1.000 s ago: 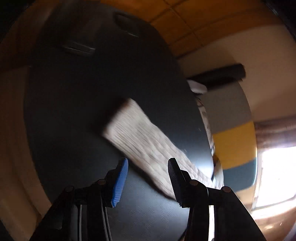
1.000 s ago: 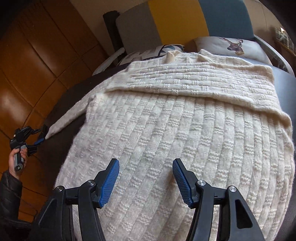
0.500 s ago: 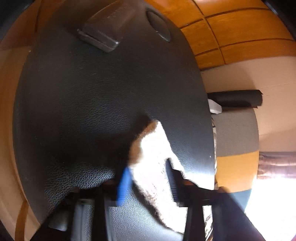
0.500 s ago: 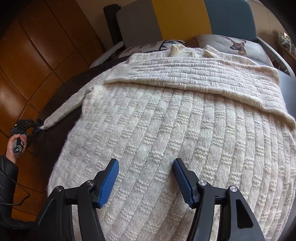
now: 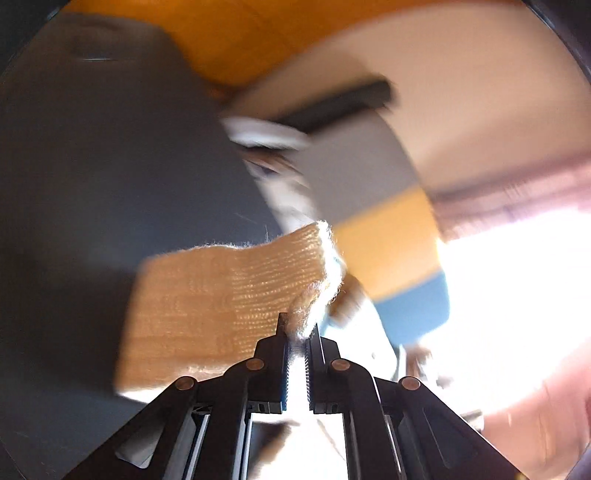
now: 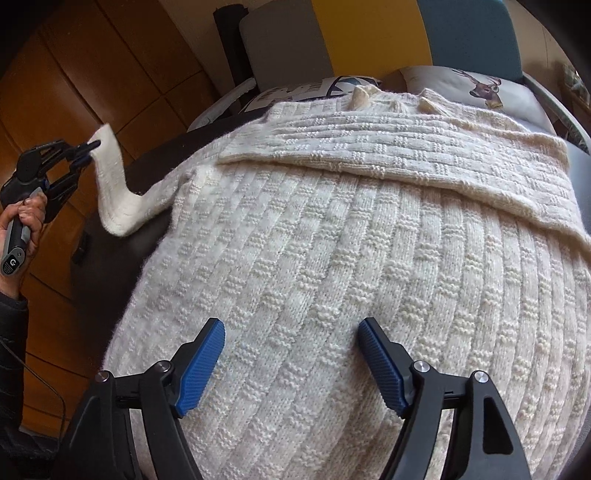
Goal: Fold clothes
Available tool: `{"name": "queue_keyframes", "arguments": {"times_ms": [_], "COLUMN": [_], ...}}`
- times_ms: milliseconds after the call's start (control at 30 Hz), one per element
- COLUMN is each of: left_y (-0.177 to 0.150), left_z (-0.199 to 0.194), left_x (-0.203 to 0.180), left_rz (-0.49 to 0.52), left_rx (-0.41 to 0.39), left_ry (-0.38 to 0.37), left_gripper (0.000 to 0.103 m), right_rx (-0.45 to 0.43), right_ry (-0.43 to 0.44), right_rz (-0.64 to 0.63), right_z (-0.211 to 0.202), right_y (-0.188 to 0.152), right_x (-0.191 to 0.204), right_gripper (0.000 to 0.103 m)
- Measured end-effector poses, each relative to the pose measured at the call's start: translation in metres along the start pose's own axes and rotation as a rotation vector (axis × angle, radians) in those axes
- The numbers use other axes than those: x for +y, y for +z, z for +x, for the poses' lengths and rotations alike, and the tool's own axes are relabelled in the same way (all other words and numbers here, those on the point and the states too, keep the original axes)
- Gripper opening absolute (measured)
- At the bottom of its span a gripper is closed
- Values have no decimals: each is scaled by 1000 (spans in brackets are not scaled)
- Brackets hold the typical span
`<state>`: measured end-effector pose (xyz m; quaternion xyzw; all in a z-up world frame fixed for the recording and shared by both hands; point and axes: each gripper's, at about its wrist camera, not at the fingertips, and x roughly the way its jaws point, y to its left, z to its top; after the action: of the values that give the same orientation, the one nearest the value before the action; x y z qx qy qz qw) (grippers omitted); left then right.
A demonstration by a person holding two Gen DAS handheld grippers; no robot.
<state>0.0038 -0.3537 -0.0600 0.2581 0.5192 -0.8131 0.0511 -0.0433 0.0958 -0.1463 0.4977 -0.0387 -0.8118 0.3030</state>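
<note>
A cream knitted sweater (image 6: pixel 351 236) lies spread on a dark surface, one sleeve (image 6: pixel 424 155) folded across its upper part. My left gripper (image 5: pixel 298 332) is shut on the cuff of the other sleeve (image 5: pixel 221 295) and holds it lifted off the surface. In the right wrist view the left gripper (image 6: pixel 86 147) is at the far left with the sleeve (image 6: pixel 110 192) hanging from it. My right gripper (image 6: pixel 291 354) is open and empty, just above the sweater's body near its lower hem.
The dark leather surface (image 5: pixel 92 166) extends to the left. Pillows (image 6: pixel 480 85) and a grey, yellow and blue headboard (image 6: pixel 369 33) stand behind the sweater. Wooden panels (image 6: pixel 92 74) fill the left. A bright window (image 5: pixel 517 295) is on the right of the left wrist view.
My left gripper closed on the sleeve cuff and lifted it up off the dark surface. The right gripper stayed open over the sweater's body.
</note>
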Motion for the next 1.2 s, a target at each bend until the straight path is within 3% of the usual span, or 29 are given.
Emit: {"name": "queue_keyframes", "arguments": {"times_ms": [233,333,467,600,667,767,900,967,1200], "left_y": [-55,-90,-140,-176,-180,-174,-147,-130,-96], "left_z": [108,154,194,212,213,193,149,128,68], "left_x": [-100,-129,-138,-138,-137,-135,-117,-97,-5], "left_rz": [171,246,336,367,340,310,272,214,0], "left_rx": [234,336,452,559,597,600,543,517,414], "left_ry": [-80,-65,-7,36,23,-46,-101,-120,-106], "left_gripper": [6,6,6,8,18,36,44,50,51], "right_rx": [-63,-85,-115,-136,-164,-174,-159,-148,-157], "right_ry": [-1,3,19,152,265,383,426,442,456], "right_rz": [50,74,159,265,348,475,589,667,827], "right_z": [-21,-29,-39,-37,-31,-8,26,40,73], "right_y": [8,10,19,44,58,77,93,92,93], "right_x": [-17,-28,-44,-59,-70,-82,-87,-91,-95], "right_gripper": [77,77,74,64,62,58,57,48,31]}}
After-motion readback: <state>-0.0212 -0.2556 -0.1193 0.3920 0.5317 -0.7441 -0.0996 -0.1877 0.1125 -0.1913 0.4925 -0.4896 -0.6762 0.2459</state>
